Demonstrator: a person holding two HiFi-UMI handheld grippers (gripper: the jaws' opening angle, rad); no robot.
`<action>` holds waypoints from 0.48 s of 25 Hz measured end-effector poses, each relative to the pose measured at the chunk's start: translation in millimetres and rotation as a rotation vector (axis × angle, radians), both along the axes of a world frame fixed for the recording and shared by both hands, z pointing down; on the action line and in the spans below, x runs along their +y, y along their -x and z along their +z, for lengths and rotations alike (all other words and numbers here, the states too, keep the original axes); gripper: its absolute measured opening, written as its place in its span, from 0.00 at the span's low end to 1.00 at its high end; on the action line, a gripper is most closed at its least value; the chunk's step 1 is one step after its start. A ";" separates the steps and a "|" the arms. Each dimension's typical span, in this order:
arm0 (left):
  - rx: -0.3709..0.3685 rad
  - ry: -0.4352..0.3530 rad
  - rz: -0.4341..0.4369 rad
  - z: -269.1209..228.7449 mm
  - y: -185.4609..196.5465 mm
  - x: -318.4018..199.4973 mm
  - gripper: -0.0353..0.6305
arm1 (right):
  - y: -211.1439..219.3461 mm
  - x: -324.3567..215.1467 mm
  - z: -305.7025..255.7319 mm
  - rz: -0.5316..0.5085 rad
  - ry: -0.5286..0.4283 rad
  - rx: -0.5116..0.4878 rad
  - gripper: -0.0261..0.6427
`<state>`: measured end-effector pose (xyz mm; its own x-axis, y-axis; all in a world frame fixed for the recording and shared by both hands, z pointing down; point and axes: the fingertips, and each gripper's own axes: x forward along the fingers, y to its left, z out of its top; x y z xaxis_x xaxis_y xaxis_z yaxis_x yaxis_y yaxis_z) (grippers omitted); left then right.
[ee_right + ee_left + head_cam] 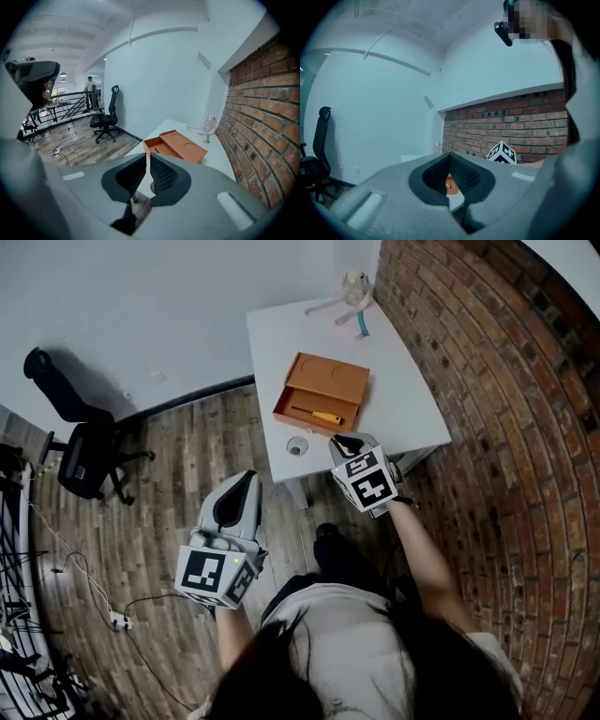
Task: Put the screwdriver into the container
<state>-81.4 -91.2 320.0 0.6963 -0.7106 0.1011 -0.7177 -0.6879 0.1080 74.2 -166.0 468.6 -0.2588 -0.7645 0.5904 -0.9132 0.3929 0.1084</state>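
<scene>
The left hand-held gripper [246,480] is hanging clenched and empty, well short of the container [328,381], likely idle. The right hand-held gripper [345,441], also clenched on nothing, is hovering just before the container. The slim, yellow-handled screwdriver [317,415] is lying inside this boxy orange container's front tray, on the smooth white surface [403,395].

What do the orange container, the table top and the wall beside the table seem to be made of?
Orange container: probably plastic, matte; even colour and moulded round recesses. Table top: smooth white, perhaps laminate or painted board; the look leaves it open. Wall: red brick, rough, with visible mortar joints.
</scene>
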 end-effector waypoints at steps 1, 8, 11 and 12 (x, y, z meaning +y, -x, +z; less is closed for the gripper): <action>0.003 -0.001 0.002 -0.8 2.0 4.8 0.06 | 1.5 5.7 -2.2 0.006 -0.005 -0.003 0.09; 0.011 -0.013 0.018 -0.2 17.4 36.2 0.06 | 14.0 43.6 -24.5 0.056 -0.072 -0.063 0.06; 0.018 -0.015 0.025 -0.7 26.1 50.7 0.06 | 23.1 61.6 -33.9 0.071 -0.104 -0.080 0.05; 0.017 -0.019 0.027 -0.8 28.7 54.9 0.06 | 26.1 67.4 -37.3 0.074 -0.114 -0.089 0.05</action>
<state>-110.1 -36.3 319.2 0.7170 -0.6930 0.0756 -0.6968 -0.7092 0.1073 48.2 -98.6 431.4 -0.2469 -0.8443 0.4756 -0.9471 0.3140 0.0657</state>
